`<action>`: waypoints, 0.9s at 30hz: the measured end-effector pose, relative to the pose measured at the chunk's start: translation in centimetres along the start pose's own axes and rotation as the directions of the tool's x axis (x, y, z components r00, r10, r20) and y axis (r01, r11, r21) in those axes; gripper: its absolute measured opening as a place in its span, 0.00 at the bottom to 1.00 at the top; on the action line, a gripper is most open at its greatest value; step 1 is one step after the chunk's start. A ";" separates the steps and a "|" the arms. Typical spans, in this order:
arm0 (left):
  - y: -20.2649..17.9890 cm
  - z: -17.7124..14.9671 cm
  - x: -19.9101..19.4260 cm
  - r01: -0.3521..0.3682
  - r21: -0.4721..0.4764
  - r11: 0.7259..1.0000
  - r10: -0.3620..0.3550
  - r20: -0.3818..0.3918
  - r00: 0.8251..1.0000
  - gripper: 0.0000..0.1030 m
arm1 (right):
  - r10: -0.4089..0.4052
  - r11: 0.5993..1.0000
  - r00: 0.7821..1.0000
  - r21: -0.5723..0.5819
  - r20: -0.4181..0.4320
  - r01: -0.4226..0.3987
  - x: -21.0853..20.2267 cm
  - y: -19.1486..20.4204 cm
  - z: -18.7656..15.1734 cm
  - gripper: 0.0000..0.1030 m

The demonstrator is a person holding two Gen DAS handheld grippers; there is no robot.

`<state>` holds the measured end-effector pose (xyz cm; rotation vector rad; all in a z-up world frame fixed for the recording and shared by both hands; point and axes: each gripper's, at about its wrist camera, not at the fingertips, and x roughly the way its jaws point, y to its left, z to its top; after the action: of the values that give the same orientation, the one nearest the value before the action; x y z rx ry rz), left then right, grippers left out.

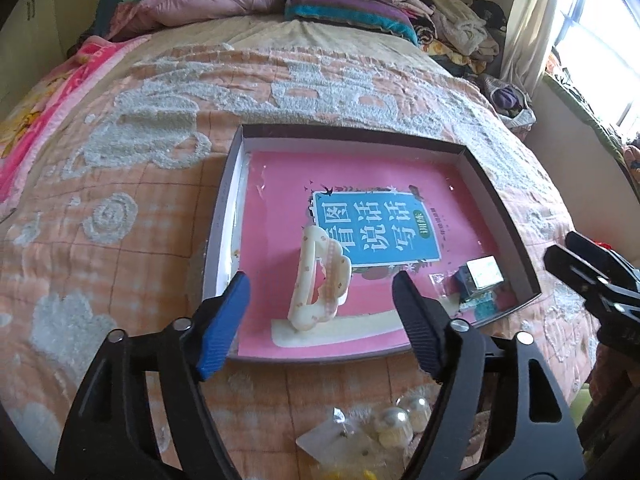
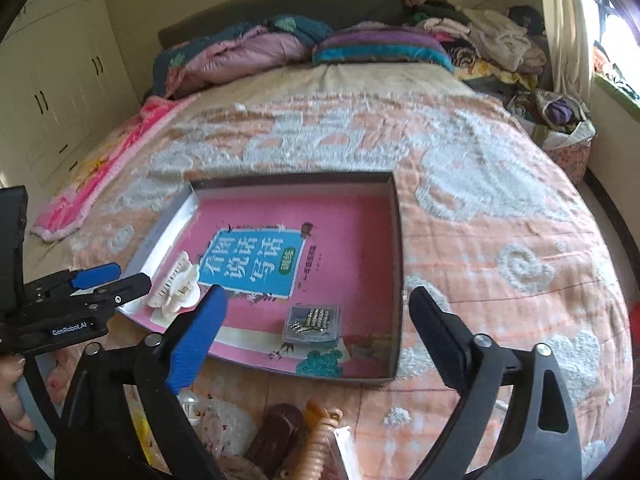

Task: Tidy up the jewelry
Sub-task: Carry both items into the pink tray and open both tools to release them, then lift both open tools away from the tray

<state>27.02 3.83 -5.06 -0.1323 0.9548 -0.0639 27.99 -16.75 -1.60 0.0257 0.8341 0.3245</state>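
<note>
Left wrist view: your left gripper, fingers spread, hovered over the cream hair claw standing near the tray's front-left corner; your right gripper gaped empty.

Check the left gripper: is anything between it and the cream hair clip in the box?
Nothing visible. The left gripper is open, and the hair clip stands in the box just beyond its fingertips, uncovered.

Lying in a box on the bed: hair clip at left, small case at right, both on a book.
</note>
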 end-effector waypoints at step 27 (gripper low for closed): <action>-2.6 -1.3 -12.0 -0.015 0.055 0.998 0.003 0.215 0.977 0.91 | 0.025 0.999 0.971 -0.038 0.240 -0.017 -13.6 1.8 -0.6 0.96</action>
<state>19.02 2.46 4.31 -0.0807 0.7372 -0.0672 18.58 -19.06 8.10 0.0394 0.5879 0.3489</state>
